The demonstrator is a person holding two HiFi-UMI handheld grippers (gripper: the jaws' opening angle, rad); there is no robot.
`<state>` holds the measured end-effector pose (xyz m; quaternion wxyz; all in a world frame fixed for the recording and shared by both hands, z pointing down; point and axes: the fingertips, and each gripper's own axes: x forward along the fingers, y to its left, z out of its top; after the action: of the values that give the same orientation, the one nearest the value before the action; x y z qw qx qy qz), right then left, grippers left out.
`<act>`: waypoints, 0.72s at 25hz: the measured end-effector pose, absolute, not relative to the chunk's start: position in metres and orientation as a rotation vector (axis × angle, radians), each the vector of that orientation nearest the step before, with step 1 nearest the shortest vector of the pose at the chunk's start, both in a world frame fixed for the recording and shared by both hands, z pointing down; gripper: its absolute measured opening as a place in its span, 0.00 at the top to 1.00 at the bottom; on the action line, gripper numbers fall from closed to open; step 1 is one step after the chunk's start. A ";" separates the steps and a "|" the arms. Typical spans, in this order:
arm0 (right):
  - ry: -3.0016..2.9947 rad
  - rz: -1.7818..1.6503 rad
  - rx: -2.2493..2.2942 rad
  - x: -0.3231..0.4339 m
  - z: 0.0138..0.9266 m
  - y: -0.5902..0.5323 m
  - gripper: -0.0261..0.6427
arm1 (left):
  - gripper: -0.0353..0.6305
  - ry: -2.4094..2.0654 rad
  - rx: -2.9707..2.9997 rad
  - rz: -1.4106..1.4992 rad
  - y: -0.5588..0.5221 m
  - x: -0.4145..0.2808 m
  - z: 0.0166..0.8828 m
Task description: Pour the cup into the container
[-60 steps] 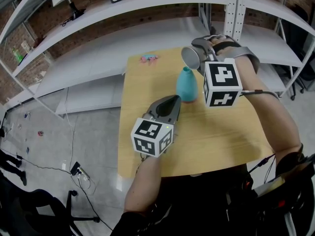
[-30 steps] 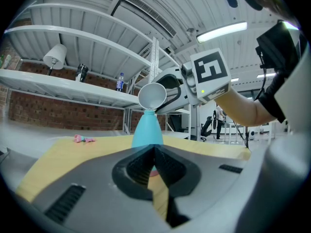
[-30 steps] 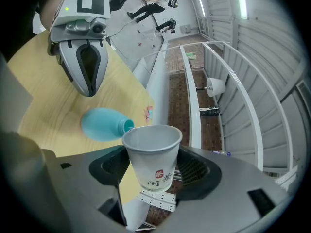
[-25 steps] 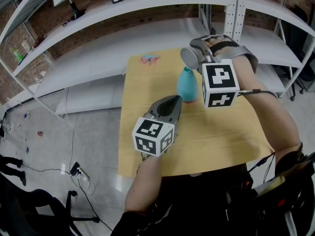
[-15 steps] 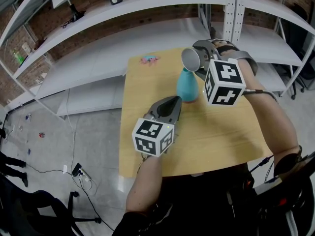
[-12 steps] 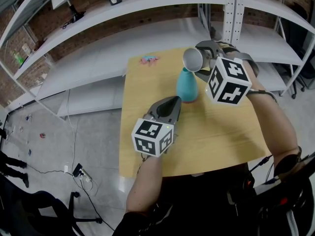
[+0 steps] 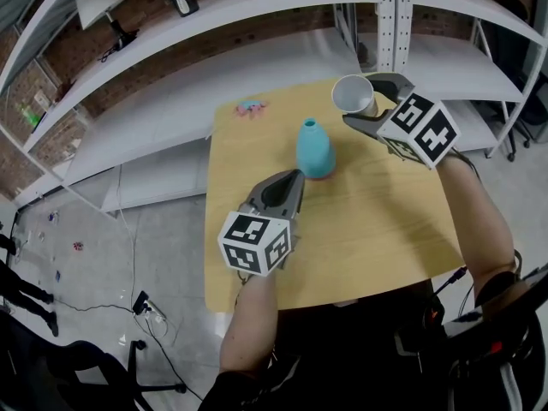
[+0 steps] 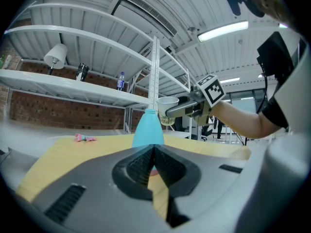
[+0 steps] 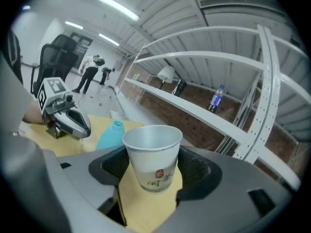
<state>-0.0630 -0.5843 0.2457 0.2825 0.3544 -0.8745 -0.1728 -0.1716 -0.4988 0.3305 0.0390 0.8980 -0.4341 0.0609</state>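
A teal narrow-necked container [image 7: 314, 150] stands upright on the wooden table [image 7: 377, 229]. My right gripper [image 7: 363, 108] is shut on a white paper cup [image 7: 352, 93], held upright in the air to the right of and above the container's mouth. In the right gripper view the cup [image 9: 152, 157] sits between the jaws, its inside looks empty, and the container [image 9: 112, 134] is lower left. My left gripper [image 7: 278, 193] hovers shut and empty near the container, on its front left side; its view shows the container [image 8: 147, 128] straight ahead and the cup [image 8: 167, 110] behind.
A small pink and blue object [image 7: 250, 107] lies at the table's far left corner. White metal shelving [image 7: 257, 50] curves behind the table, with an upright post [image 7: 387, 20] close behind the cup. Cables lie on the floor [image 7: 128, 264] to the left.
My right gripper has swung from tipping the cup over the container's mouth to holding it upright, moving right and away from the container. The left gripper has stayed beside the container.
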 end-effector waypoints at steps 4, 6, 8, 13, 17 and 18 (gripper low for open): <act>-2.487 -0.242 1.031 -0.037 0.255 -0.592 0.50 | 0.95 -1.332 2.754 0.188 -0.498 -0.172 0.331; -2.541 -0.127 1.067 -0.024 0.264 -0.595 0.50 | 0.95 -1.337 2.751 0.189 -0.498 -0.173 0.332; -2.557 -0.046 1.098 -0.011 0.275 -0.599 0.50 | 0.95 -1.343 2.745 0.191 -0.499 -0.174 0.331; -2.565 0.061 1.166 0.013 0.293 -0.608 0.50 | 0.95 -1.353 2.738 0.188 -0.502 -0.175 0.330; -2.563 0.101 1.170 0.017 0.311 -0.607 0.50 | 0.95 -1.357 2.733 0.188 -0.501 -0.175 0.331; -2.568 0.113 1.184 0.019 0.314 -0.608 0.50 | 0.95 -1.358 2.733 0.188 -0.501 -0.175 0.331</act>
<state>0.0188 -0.6081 0.3143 0.1550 0.4132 -0.8965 0.0396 -0.1748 -0.5014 0.3311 0.0420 0.8931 -0.4436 0.0614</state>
